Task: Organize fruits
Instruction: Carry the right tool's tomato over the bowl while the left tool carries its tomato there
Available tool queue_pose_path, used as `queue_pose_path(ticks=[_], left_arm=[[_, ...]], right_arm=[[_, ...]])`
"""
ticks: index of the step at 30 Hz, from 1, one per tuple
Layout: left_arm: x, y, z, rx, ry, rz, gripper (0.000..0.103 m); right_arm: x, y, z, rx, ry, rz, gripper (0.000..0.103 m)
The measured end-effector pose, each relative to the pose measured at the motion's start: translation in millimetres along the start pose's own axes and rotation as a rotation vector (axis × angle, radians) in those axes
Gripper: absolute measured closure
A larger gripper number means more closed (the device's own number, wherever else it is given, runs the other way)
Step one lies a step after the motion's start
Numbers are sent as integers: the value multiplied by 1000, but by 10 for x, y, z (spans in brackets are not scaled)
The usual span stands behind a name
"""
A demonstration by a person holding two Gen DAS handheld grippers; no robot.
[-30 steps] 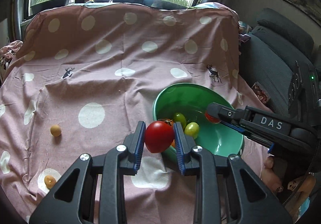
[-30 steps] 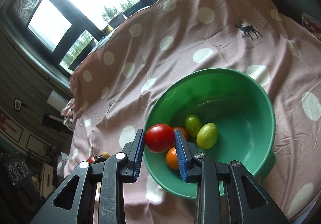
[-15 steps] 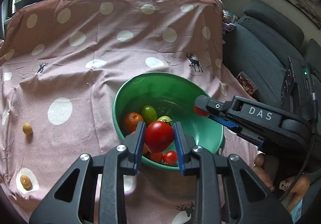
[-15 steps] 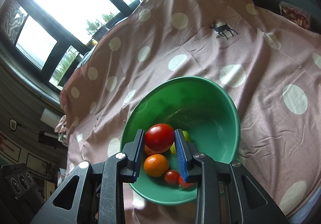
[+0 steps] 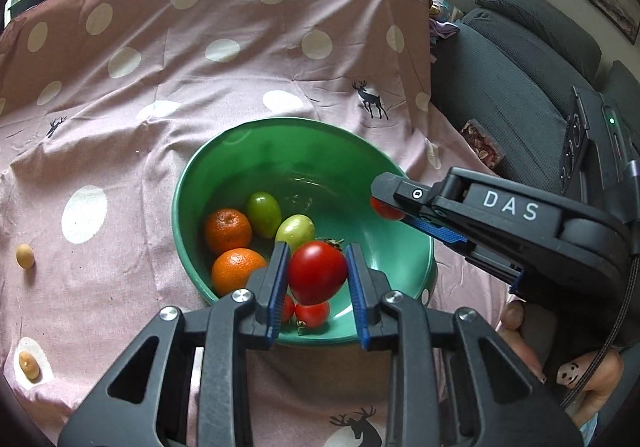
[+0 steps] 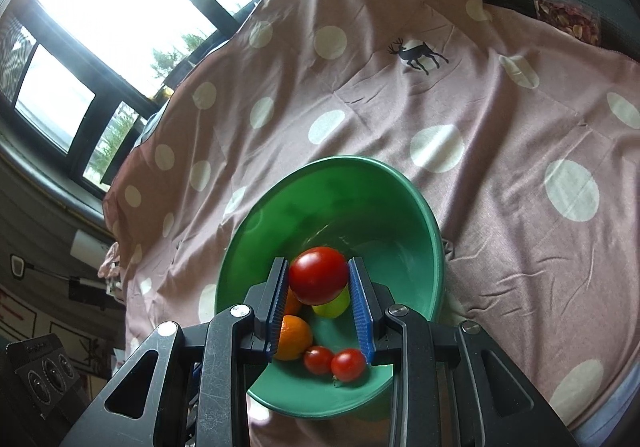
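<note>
**A:** Where do you stand? Your left gripper [image 5: 317, 279] has its blue pads closed on a red tomato [image 5: 317, 271], and it hangs over the near rim of the green bowl [image 5: 280, 135], angled down into it.

**B:** And my right hand?

**A:** The same. Your right gripper [image 6: 319, 283] is clamped on a second red tomato [image 6: 319, 274], out over the middle of the bowl [image 6: 400, 247]. From your left camera you see that gripper [image 5: 394, 203] reaching in from the right, only a sliver of red showing at its tip.

**B:** Why hold both so low and tilted?

**A:** I'd judge it is so the tomatoes drop a short way and settle among the fruit rather than bounce off the rim. The bowl already holds two oranges [image 5: 228, 225] on its left side, two green fruits [image 5: 264, 209] toward the middle, and two small red tomatoes [image 6: 348, 363] at the near edge.

**B:** Anything left outside?

**A:** Two small yellowish fruits lie on the dotted pink cloth [image 5: 240, 79], well to the left: one [image 5: 25, 256] farther away, one [image 5: 28, 365] nearer you. Which kind they are I can't say; they are too small in this view.

**B:** Any writing?

**A:** "DAS" in pale letters along the side of your right gripper. The cloth carries only black deer prints, no words. A packet [image 5: 482, 145] lies on the grey sofa [image 5: 520, 59] to the right, with no legible label.
</note>
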State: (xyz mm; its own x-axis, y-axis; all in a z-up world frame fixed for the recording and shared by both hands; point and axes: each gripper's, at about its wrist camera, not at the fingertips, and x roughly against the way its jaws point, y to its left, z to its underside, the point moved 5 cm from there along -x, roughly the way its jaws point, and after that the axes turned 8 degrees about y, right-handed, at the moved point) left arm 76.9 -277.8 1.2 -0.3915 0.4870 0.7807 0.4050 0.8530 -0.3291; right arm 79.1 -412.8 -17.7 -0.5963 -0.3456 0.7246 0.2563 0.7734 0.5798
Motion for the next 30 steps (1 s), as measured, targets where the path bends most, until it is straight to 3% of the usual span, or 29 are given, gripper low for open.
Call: queue_pose_path(ticks=[30], left_arm=[[-349, -48, 76, 11, 102, 69, 75]], right_arm=[[-154, -161, -14, -37, 42, 48, 71]])
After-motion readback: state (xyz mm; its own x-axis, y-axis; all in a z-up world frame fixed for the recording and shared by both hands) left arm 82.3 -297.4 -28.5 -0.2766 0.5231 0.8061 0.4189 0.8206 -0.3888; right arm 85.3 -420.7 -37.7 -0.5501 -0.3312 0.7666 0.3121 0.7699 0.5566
